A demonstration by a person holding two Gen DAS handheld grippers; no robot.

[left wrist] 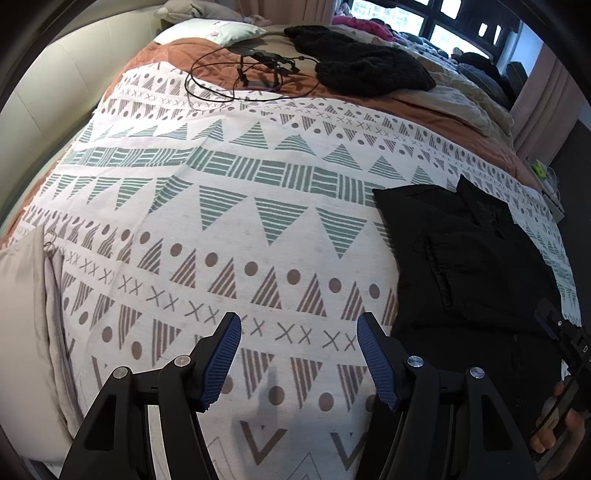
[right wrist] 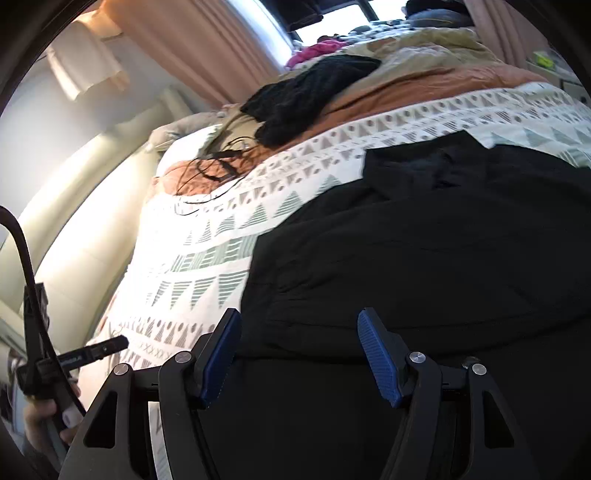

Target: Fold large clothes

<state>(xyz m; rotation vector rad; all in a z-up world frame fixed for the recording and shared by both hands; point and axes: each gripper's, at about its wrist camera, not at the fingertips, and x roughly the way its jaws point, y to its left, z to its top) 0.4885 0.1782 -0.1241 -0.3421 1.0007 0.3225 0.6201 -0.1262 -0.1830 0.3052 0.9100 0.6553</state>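
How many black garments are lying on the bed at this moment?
2. A smooth black garment lies flat on the patterned blanket near the bed's front edge. A fuzzy black garment lies farther back by the tangled cables. The pile by the window may hide more.

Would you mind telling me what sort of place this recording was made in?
Most likely a home bedroom: a bed under a patterned bedspread, a pillow by the padded headboard, and curtains beside a window.

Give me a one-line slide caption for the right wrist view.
Open right gripper poised over a black garment laid on the patterned bedspread, nothing between its jaws.
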